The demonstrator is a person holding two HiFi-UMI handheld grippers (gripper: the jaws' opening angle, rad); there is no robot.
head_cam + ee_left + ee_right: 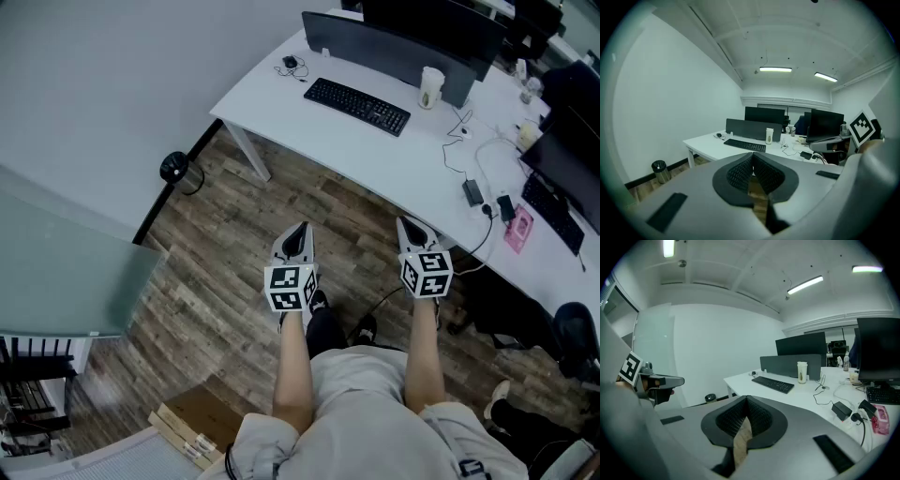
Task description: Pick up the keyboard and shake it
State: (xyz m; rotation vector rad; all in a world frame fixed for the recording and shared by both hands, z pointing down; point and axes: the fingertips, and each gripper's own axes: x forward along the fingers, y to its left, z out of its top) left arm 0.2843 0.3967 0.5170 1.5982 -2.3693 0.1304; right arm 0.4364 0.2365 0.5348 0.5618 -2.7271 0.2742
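1. Head view: the flat black computer keyboard (pixel 357 105) lies on the curved white tabletop (pixel 309 141), toward 12 o'clock from the two grippers and well apart from both.
2. The grey left gripper (pixel 298 232), which carries a cube of square markers, is held over the brown wood-plank floor (pixel 225 272). Its jaws are pressed together with nothing between them.
3. The matching grey right gripper (pixel 411 227) sits at 3 o'clock of the left one. Its jaws are also closed tight and empty.
4. A tall white cup (pixel 431 87) stands upright on the tabletop at 2 o'clock of the keyboard. It is just in front of a dark grey divider panel (pixel 394 52).
5. A round black waste bin (pixel 174 168) stands on the floor at 10 o'clock of the left gripper, next to the white wall.
6. In the left gripper view and the right gripper view alike, the keyboard shows beyond the closed jaws, lying flat near the tabletop's front edge. Neither gripper touches it.
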